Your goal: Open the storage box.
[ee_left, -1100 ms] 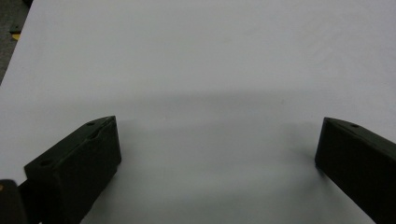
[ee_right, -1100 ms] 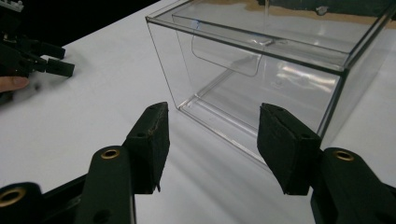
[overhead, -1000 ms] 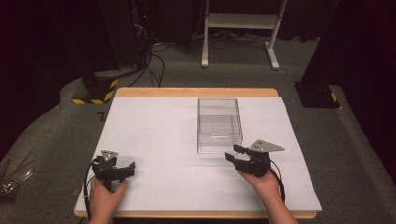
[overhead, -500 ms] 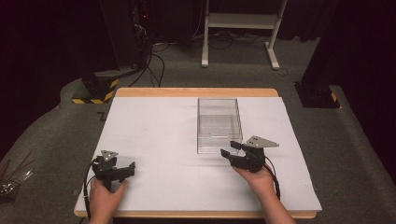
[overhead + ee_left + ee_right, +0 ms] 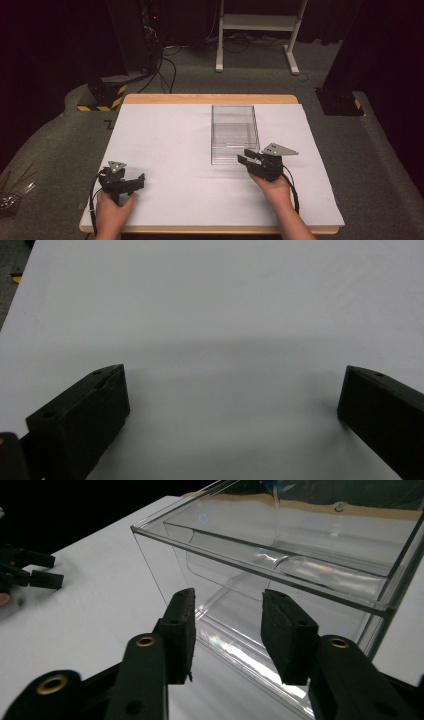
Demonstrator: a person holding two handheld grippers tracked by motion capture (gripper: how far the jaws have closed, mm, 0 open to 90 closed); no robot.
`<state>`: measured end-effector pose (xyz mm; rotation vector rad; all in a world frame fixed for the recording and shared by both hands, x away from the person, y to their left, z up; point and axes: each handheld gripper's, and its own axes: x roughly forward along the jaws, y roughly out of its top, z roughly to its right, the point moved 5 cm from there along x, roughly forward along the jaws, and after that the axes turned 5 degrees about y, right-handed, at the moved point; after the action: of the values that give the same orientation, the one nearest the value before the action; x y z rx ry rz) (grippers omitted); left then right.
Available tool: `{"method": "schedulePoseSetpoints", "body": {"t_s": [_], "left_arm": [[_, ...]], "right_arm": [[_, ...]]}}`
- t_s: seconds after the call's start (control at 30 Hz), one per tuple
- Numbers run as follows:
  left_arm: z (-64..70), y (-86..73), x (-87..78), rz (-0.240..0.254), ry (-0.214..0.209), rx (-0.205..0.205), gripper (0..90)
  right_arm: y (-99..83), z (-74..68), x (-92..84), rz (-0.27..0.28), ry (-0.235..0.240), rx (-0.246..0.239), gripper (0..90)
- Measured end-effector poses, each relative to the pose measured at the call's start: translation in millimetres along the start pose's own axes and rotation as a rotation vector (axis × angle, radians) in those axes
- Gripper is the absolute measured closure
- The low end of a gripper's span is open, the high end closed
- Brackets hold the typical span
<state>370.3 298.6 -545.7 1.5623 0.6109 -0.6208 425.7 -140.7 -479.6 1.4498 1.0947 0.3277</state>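
Note:
A clear plastic box [image 5: 234, 131] stands on the white sheet [image 5: 170, 140], right of the middle. My right gripper [image 5: 243, 158] is held at the box's near end, pointing left across that corner. In the right gripper view its jaws [image 5: 227, 602] stand apart just in front of the clear box [image 5: 300, 555], close to its near wall and with nothing held between them. My left gripper [image 5: 138, 181] rests near the front left of the sheet. Its jaws [image 5: 235, 390] are wide open over bare white sheet.
The sheet covers a wooden table whose edge [image 5: 210, 98] shows at the back. Beyond it on the grey floor are a white stand's legs [image 5: 255, 50], cables and a yellow-black striped base [image 5: 102, 95]. The left gripper [image 5: 30, 570] shows far left in the right gripper view.
My right gripper has moved left and forward, up to the box's near end. The left gripper has stayed where it was.

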Motion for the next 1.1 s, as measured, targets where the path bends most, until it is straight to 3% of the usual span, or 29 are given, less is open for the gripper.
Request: {"method": "schedulePoseSetpoints", "body": {"t_s": [0.23, 0.63, 1.1], "left_arm": [[0.0, 0.0, 0.0, 0.000, 0.000, 0.000, 0.4], [0.0, 0.0, 0.0, 0.000, 0.000, 0.000, 0.4], [0.0, 0.0, 0.0, 0.000, 0.000, 0.000, 0.4]], "right_arm": [[2.7, 1.3, 1.0, 0.005, -0.038, 0.008, 62.2], [3.2, 2.5, 7.9, -0.009, -0.046, -0.001, 66.5], [2.1, 12.8, 12.1, -0.010, 0.028, -0.030, 72.5]]}}
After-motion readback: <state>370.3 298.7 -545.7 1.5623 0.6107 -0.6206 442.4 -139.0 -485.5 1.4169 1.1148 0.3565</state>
